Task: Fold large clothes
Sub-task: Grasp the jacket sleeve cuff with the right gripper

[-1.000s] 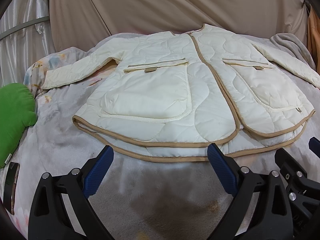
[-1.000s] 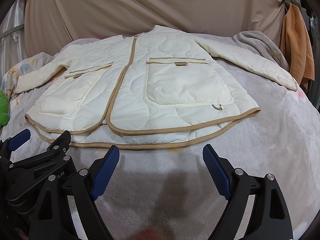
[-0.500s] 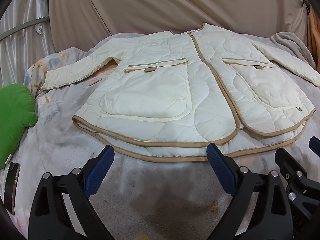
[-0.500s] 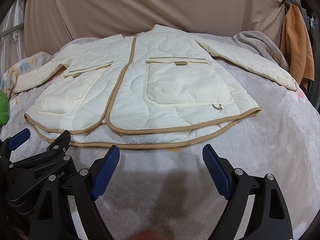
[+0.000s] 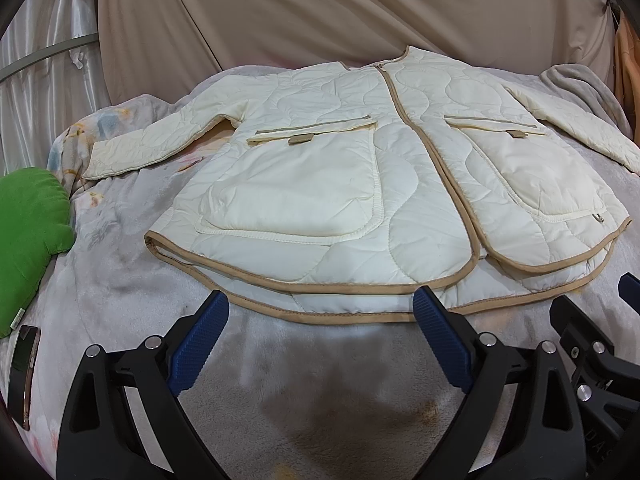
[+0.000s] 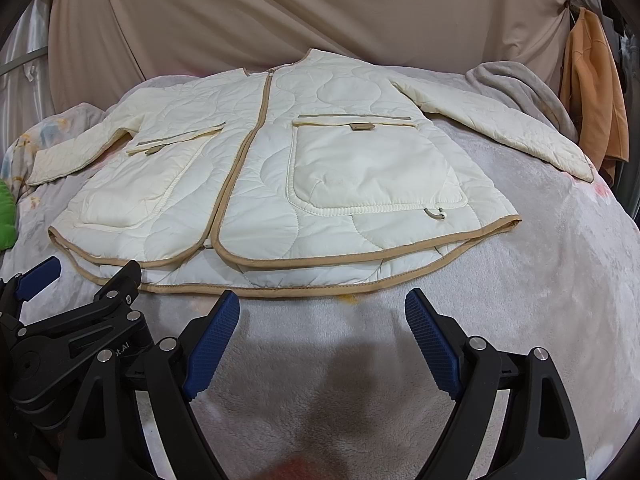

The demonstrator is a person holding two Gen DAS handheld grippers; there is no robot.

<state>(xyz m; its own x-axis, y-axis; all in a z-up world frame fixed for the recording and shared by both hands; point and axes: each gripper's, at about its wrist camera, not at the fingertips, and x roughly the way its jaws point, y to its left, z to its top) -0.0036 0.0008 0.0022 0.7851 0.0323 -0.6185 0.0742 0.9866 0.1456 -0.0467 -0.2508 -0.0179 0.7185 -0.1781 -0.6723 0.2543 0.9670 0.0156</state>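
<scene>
A cream quilted jacket [image 5: 360, 184] with tan trim lies flat, front up and zipped, on a grey blanket, sleeves spread to both sides; it also shows in the right wrist view [image 6: 304, 176]. My left gripper [image 5: 320, 316] is open and empty, its blue fingertips just short of the jacket's hem. My right gripper [image 6: 322, 316] is open and empty, also just short of the hem. The two grippers are side by side; each shows at the edge of the other's view.
A green cushion [image 5: 28, 236] and a phone [image 5: 22, 372] lie at the left. A grey blanket bunch [image 6: 516, 84] and a hanging orange garment [image 6: 596, 88] are at the right. A beige curtain [image 5: 320, 12] hangs behind the bed.
Almost nothing differs; both grippers stay open and have edged very slightly towards the hem.
</scene>
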